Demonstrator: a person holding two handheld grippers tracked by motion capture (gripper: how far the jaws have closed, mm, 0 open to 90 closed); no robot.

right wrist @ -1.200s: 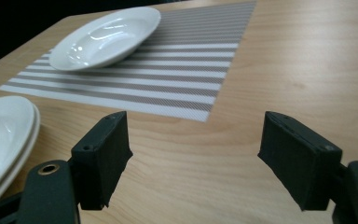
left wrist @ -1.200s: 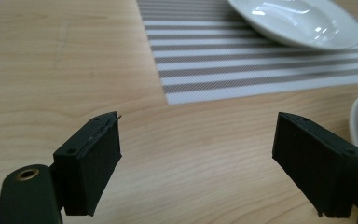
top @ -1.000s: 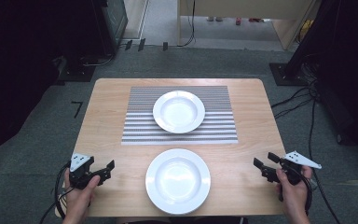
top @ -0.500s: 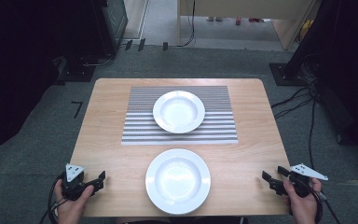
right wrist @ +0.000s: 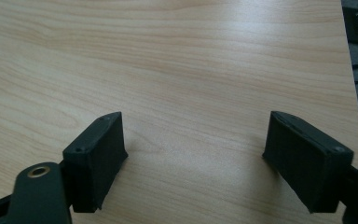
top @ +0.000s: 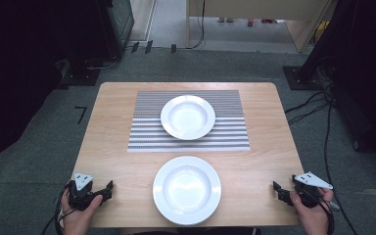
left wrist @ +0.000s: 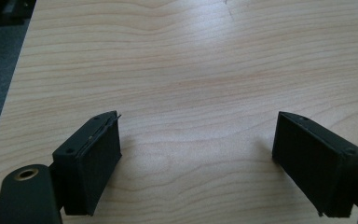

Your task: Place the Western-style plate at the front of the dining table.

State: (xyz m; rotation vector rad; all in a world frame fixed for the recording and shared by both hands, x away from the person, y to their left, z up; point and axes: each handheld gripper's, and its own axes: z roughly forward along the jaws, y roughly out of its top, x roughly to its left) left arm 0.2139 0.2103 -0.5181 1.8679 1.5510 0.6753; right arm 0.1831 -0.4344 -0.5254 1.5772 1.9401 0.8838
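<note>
Pale wood grain runs across the table (top: 112,147), and on it sit two white plates. One plate, the near plate (top: 187,190), lies on the bare wood close to the person's edge, midway between the two hands; the far plate (top: 187,116) rests on a grey striped mat (top: 230,122) toward the back. The left gripper (top: 106,188) is held low at the near left corner, well apart from the near plate, its jaws spread wide with only bare wood between them, as the left gripper view makes plain. The right gripper (top: 279,190) sits at the near right corner, just as clear of the plate; its jaws have just been opening and stand spread with nothing between them, only wood beneath in the right gripper view. Both plates look empty.
</note>
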